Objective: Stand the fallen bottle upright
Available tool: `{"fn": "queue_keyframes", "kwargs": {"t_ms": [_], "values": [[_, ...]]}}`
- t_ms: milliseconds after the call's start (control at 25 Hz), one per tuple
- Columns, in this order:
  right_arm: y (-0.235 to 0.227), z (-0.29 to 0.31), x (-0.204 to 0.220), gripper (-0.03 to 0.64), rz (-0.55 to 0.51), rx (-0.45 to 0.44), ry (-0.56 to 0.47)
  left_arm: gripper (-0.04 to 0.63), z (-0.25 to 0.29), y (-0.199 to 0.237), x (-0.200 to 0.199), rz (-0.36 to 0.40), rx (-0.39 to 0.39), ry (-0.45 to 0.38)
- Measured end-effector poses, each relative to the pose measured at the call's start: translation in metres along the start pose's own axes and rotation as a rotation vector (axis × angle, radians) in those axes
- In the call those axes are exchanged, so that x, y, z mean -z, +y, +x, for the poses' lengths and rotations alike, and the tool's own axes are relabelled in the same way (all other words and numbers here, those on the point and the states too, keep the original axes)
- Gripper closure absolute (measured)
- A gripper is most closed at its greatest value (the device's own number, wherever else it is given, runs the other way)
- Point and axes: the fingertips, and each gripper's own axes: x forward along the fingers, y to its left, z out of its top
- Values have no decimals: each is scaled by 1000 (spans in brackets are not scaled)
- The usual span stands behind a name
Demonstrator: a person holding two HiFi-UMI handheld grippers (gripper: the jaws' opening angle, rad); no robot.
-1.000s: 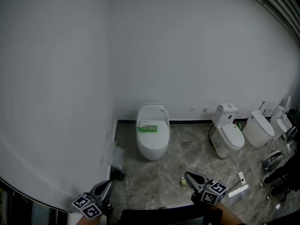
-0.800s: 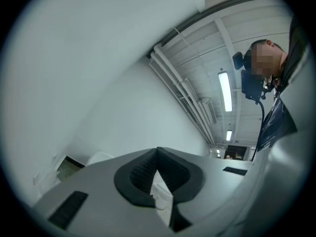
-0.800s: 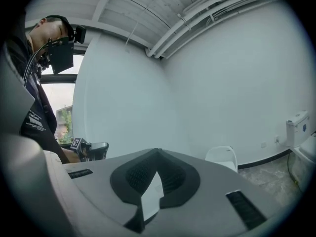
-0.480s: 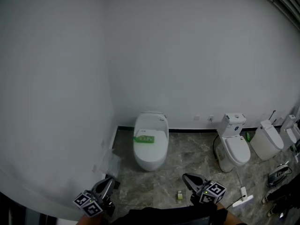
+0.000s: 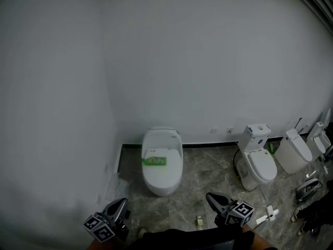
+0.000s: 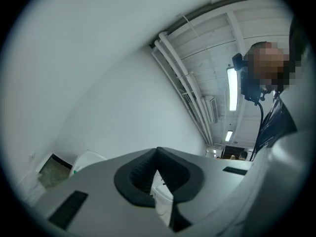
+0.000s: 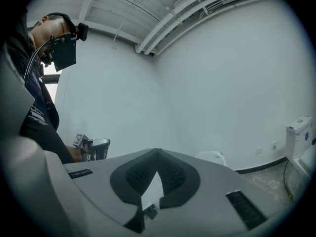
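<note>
A green bottle [image 5: 154, 161] lies on its side on the closed lid of a white toilet [image 5: 162, 178] against the back wall. Both grippers are low at the head view's bottom edge, well short of the toilet. My left gripper [image 5: 120, 206] is at the lower left and my right gripper [image 5: 212, 198] at the lower right. In the left gripper view the jaws of the left gripper [image 6: 157, 150] meet at the tips with nothing between them, and the toilet [image 6: 89, 158] shows beyond. My right gripper [image 7: 157, 152] is likewise shut and empty.
A second toilet [image 5: 257, 163] and further ones [image 5: 294, 151] stand along the wall to the right. A small yellowish object [image 5: 199, 222] and white items [image 5: 268, 212] lie on the marbled floor. Side wall close on the left [image 5: 57, 139].
The head view has shifted: the toilet with the green bottle has drifted left and lower in the picture. Both grippers stay shut at the bottom edge.
</note>
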Motion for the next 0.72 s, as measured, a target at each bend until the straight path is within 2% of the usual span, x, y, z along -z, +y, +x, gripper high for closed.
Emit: {"fn": "queue_keyframes", "kwargs": {"t_ms": [120,400,560,720], "values": [[-6,51,-11,609,-25,30,-4,588,19,52,-29,-8,39,19],[-12,178,-40,609,10,82,-21,588,67,163,-95,4,118,64],[-35,236,-33,609,-7,84,-11,588,94,222,-98,-21,123,72],[-75,266,-42,609,13,79,-2,588,132,246,-102,-31,109,81]]}}
